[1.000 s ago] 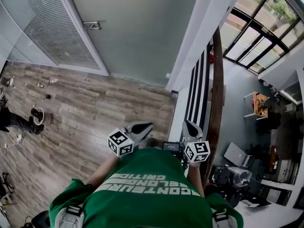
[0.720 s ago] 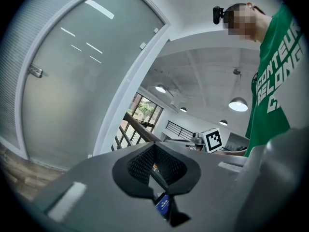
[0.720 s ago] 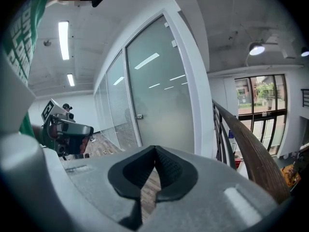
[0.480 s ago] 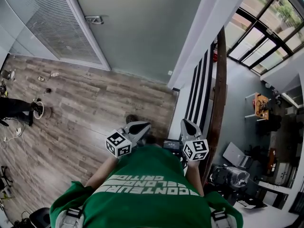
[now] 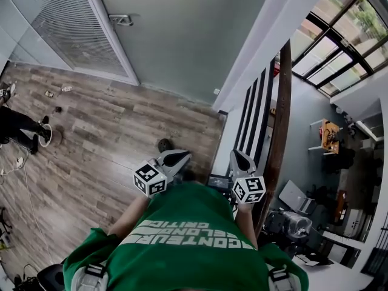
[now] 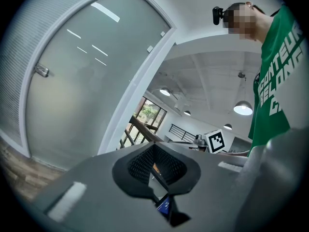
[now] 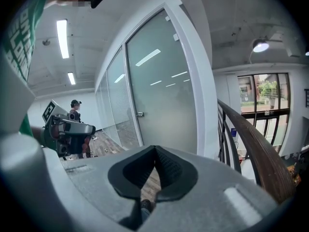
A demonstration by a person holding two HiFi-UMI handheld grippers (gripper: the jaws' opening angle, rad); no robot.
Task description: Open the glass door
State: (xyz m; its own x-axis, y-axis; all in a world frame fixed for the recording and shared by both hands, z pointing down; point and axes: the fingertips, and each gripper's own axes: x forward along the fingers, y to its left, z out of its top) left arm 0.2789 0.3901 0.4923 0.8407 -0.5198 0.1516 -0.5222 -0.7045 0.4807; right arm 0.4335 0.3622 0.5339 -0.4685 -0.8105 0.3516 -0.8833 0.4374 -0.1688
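1. The person has just taken a step. A shoe [image 5: 164, 145] now shows on the wood floor [image 5: 103, 132] ahead of the left gripper [image 5: 180, 156], which stays at chest height.
2. To my eye this is only the walk-up. The glass door [image 5: 182, 35] stands shut, and its handle [image 5: 123, 20] is well apart from both grippers.
3. The left gripper's jaws are pressed together on nothing. The right gripper [image 5: 237, 157], beside the stair railing [image 5: 280, 120], is the same.
4. I see no box, bin or other container near the door.

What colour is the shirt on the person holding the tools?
The shirt is green with white letters, clearest in the head view.
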